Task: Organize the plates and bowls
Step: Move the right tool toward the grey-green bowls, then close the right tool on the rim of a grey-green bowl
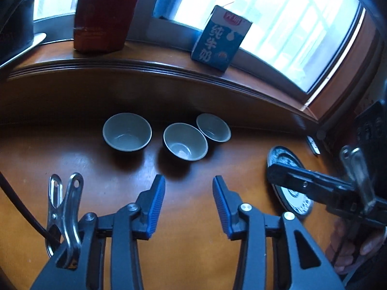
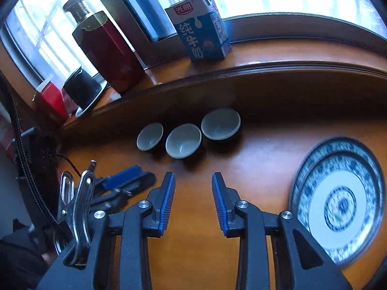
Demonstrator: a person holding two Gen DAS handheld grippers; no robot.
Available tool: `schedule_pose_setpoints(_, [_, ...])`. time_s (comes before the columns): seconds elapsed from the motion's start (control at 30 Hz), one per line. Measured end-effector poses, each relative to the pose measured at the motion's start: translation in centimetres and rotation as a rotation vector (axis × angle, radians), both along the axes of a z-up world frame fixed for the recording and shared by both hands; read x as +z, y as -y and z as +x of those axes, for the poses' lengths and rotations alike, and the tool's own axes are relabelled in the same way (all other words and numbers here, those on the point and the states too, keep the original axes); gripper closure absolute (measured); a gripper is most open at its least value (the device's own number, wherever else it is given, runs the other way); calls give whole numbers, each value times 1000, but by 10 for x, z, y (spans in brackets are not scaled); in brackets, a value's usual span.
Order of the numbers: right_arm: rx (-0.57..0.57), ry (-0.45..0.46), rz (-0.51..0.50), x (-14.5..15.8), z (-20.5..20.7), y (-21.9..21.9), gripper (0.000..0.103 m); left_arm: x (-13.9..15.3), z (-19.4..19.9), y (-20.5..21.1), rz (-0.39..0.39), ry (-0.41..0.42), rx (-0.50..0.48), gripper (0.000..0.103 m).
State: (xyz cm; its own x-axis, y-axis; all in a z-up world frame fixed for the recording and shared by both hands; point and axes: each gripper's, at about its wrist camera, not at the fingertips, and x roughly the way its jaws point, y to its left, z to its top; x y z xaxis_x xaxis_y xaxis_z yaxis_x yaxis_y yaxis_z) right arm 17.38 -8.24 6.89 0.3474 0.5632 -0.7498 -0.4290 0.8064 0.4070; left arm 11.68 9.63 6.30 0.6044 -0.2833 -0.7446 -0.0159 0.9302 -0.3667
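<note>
Both my left gripper [image 1: 189, 181] and right gripper [image 2: 193, 178] gape empty (nothing pinched); I'd approach the middle bowl [image 1: 185, 141] rim squarely

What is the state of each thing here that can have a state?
Three bowls: upright, empty, unstacked.
Plates: two stacked, flat on the table.
Milk carton: upright on the sill, straw in.
Red bottle: standing, capped.
Left gripper: fingers apart, empty.
Right gripper: fingers apart, empty.

Open right tongs [image 2: 193, 181] hover over table [image 2: 254, 159], three bowls [image 2: 183, 140] beyond.
</note>
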Motion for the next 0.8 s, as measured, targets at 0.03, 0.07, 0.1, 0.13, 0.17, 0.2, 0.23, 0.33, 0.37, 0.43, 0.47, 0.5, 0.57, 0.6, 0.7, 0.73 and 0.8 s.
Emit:
schedule_pose_setpoints(0.03, [-2, -17, 14, -4, 7, -5, 69, -4, 7, 0, -2, -6, 7, 62])
schedule_pose_setpoints(0.07, [-12, -43, 28, -10, 15, -8, 69, -7, 13, 0, -2, -13, 17, 62])
schedule_pose_setpoints(0.1, [-23, -68, 37, -16, 22, -11, 69, -12, 20, -1, -5, -21, 31, 62])
schedule_pose_setpoints(0.13, [-36, -94, 41, -23, 28, -13, 69, -16, 25, -2, -16, -30, 43, 62])
schedule_pose_setpoints(0.17, [-50, -113, 30, -31, 34, -16, 69, -20, 29, -5, -32, -42, 60, 62])
schedule_pose_setpoints(0.2, [-58, -116, 15, -36, 38, -19, 69, -26, 32, -8, -53, -57, 80, 62])
schedule_pose_setpoints(0.23, [-59, -112, 3, -41, 41, -22, 69, -30, 34, -11, -73, -69, 92, 62])
schedule_pose_setpoints(0.33, [-33, -100, -1, -48, 51, -33, 69, -37, 39, -24, -140, -78, 124, 62])
schedule_pose_setpoints(0.37, [-21, -101, 12, -49, 54, -36, 69, -38, 41, -27, -160, -82, 133, 62])
schedule_pose_setpoints(0.43, [5, -103, 19, -52, 60, -43, 70, -41, 45, -34, -207, -89, 148, 65])
schedule_pose_setpoints(0.47, [16, -114, 24, -54, 64, -48, 70, -42, 47, -37, -224, -90, 159, 68])
schedule_pose_setpoints(0.5, [21, -140, 45, -58, 68, -50, 70, -43, 50, -41, -236, -94, 177, 68])
schedule_pose_setpoints(0.57, [10, -177, 81, -63, 74, -52, 70, -47, 53, -48, -282, -108, 200, 69])
schedule_pose_setpoints(0.6, [1, -187, 105, -65, 75, -52, 70, -49, 53, -52, -313, -106, 209, 69])
schedule_pose_setpoints(0.7, [-34, -232, 148, -70, 77, -50, 70, -50, 54, -54, -332, -97, 200, 69])
schedule_pose_setpoints(0.73, [-52, -258, 167, -73, 76, -48, 70, -50, 53, -55, -325, -95, 198, 69])
schedule_pose_setpoints(0.8, [-93, -317, 220, -79, 78, -44, 70, -49, 53, -54, -309, -94, 192, 69])
